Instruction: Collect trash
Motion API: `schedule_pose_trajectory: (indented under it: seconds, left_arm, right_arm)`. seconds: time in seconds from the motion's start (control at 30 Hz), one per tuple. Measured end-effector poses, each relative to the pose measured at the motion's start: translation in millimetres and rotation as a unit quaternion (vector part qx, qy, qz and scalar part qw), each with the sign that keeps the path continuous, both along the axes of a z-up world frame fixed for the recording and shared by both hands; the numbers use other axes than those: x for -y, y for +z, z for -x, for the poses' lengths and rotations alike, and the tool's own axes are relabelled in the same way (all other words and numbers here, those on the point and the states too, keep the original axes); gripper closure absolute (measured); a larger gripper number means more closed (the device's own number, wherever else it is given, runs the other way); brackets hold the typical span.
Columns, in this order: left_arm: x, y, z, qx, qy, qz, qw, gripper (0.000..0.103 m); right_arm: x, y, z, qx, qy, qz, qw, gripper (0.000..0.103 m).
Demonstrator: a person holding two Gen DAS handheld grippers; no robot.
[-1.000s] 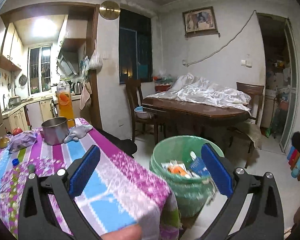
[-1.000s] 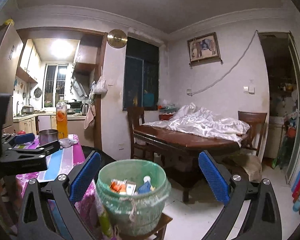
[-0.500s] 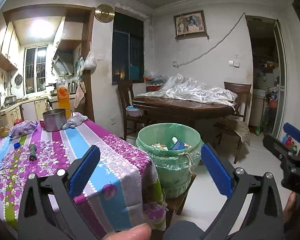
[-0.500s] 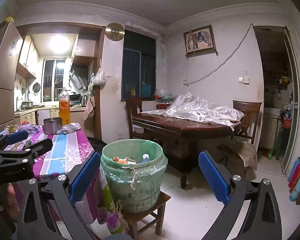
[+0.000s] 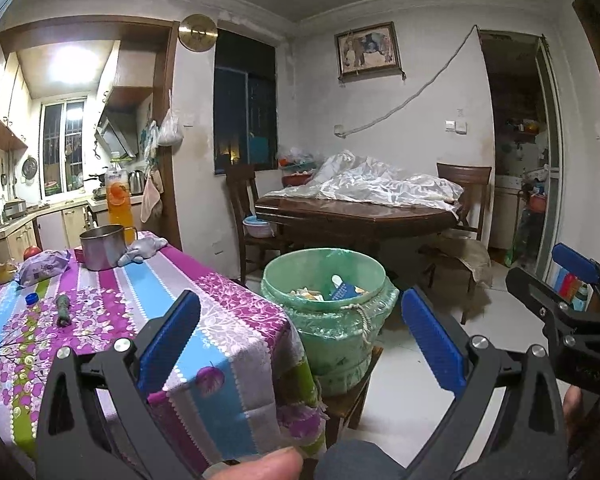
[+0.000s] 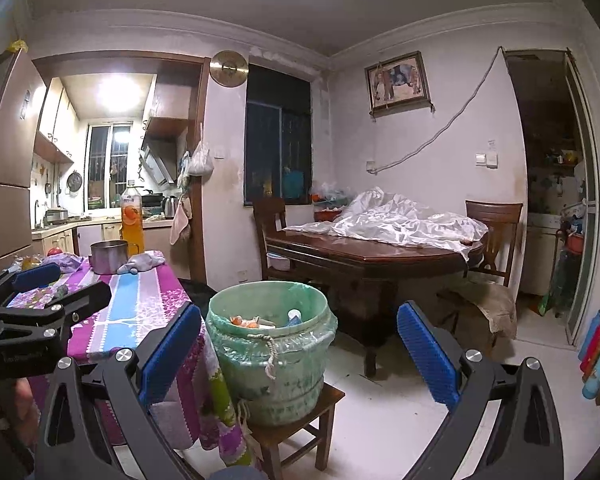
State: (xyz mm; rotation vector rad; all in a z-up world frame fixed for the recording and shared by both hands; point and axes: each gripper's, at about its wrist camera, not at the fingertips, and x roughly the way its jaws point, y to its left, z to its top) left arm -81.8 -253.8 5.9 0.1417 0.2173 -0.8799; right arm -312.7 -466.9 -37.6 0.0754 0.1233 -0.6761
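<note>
Both tools are released and carry nothing: the left tool (image 5: 300, 344) has its blue-padded fingers spread wide above the corner of the tabletop, and the right tool (image 6: 298, 354) is spread just as wide, framing the bin. Farthest left on the striped purple, blue and white floral tablecloth (image 5: 204, 320) lie a crumpled pale purple snack wrapper (image 5: 44, 269), a small blue bottle cap (image 5: 31, 299) and a dark green stubby piece (image 5: 63, 309), all well apart from the left tool. Behind them, near the far edge, stand a steel mug (image 5: 101, 247), a tall bottle of orange drink (image 5: 118, 200) and a crumpled grey cloth (image 5: 143, 249). Just beside the tabletop's corner, the round green plastic-lined trash bin (image 5: 326, 322) sits on a low wooden stool (image 6: 300, 436); it holds orange scraps, paper and a blue carton. Beyond the bin stands a dark wooden dining table (image 5: 356, 216) draped with white sheeting, with wooden chairs at either end. At the right edge of the left wrist view the right tool shows from the side.
</note>
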Motion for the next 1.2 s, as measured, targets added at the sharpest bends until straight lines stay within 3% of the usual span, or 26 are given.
schedule_pose_trajectory:
  seconds: [0.63, 0.97, 1.2]
  left_arm:
    - [23, 5, -7, -0.001, 0.001, -0.019, 0.9998, 0.006]
    - [40, 16, -7, -0.007, -0.006, -0.039, 0.9992, 0.006]
    - [46, 27, -7, -0.008, -0.010, -0.032, 0.9994, 0.006]
  right_arm:
    - [20, 0, -17, -0.020, 0.009, -0.026, 0.999, 0.005]
    - [34, 18, -20, -0.028, 0.012, -0.044, 0.999, 0.005]
    - [37, 31, -19, -0.017, 0.015, -0.029, 0.999, 0.005]
